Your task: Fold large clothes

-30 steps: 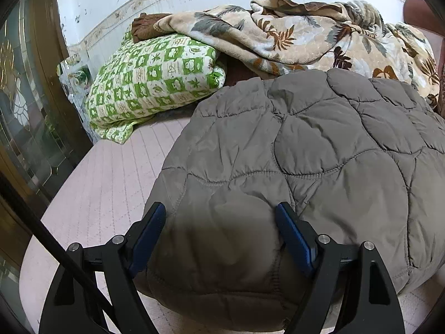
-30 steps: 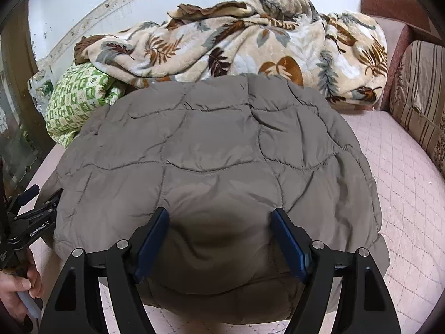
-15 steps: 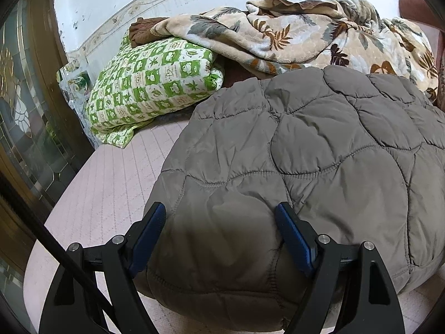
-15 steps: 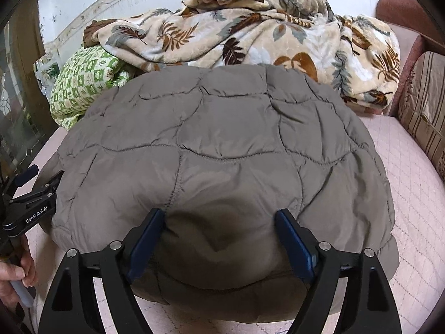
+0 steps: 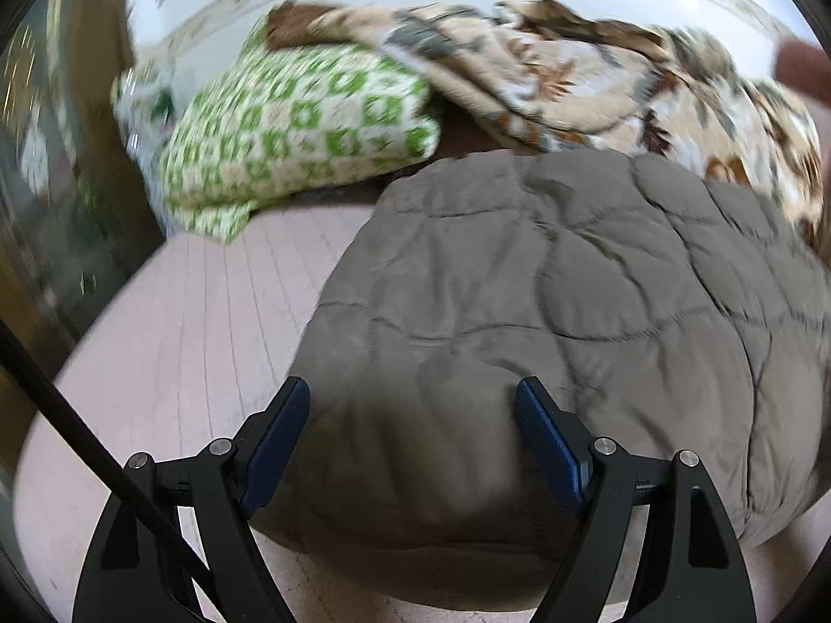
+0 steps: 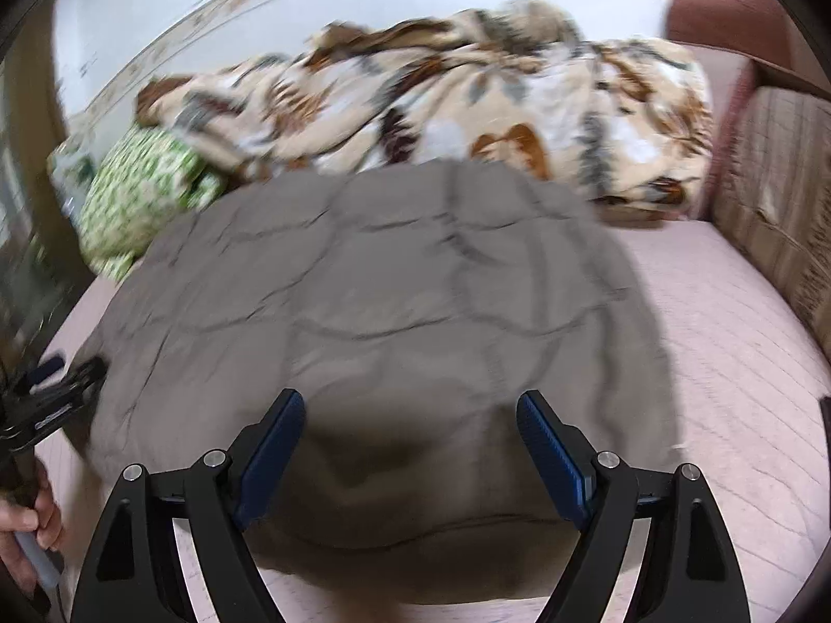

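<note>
A folded grey-brown quilted jacket [image 5: 545, 301] lies on the pink quilted bed; it also shows in the right wrist view [image 6: 394, 311]. My left gripper [image 5: 413, 415] is open, its jaws wide apart above the jacket's near left edge, holding nothing. My right gripper [image 6: 410, 425] is open, above the jacket's near edge further right, holding nothing. The left gripper also shows at the left edge of the right wrist view [image 6: 57, 389], beside the jacket's left side. Both views are motion-blurred.
A green-and-white patterned pillow [image 5: 296, 130] lies at the back left. A leaf-print blanket [image 6: 467, 98] is heaped behind the jacket. A striped cushion [image 6: 774, 207] and brown sofa arm [image 6: 727, 15] stand at right. Bare pink bed cover [image 5: 187, 322] lies left of the jacket.
Both grippers have pulled back and lifted a little from the jacket, so it looks smaller and further off. Both stay open. The jacket has not moved.
</note>
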Available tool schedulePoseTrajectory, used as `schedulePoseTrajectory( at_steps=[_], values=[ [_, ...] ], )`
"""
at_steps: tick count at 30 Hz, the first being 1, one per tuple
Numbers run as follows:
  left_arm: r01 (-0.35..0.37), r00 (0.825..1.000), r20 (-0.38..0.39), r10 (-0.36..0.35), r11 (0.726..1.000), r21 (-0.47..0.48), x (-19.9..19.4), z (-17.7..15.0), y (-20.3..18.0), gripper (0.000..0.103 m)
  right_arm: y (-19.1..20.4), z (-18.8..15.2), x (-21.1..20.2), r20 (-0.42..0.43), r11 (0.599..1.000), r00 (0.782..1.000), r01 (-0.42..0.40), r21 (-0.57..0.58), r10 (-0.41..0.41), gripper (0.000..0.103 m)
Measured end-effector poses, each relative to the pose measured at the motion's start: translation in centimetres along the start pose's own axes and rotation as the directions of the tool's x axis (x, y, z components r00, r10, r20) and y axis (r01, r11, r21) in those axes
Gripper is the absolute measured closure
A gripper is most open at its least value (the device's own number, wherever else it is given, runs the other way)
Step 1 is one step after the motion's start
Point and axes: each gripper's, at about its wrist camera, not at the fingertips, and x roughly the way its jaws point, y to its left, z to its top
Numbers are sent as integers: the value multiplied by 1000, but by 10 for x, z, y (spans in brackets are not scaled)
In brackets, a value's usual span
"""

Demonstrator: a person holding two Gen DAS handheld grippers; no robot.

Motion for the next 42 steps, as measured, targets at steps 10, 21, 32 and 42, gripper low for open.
schedulePoseTrajectory(
  at_steps=[10,21,32,42],
  values=[
    [42,980,-182,-79,979,-198,27,-4,53,22,-58,-7,7,-110,964,990,-58,261,89,16],
    [63,979,-168,-112,960,-273,-10,4,94,22,-77,-2,-30,-76,944,994,-48,326,76,16],
    [16,978,-194,-78,954,-299,-37,-36,109,22,-76,-18,-87,1,935,1000,-12,354,12,16],
    [-37,967,-254,-25,971,-235,-1,-32,85,22,-131,-48,-44,-155,837,987,47,546,46,16]
  ],
)
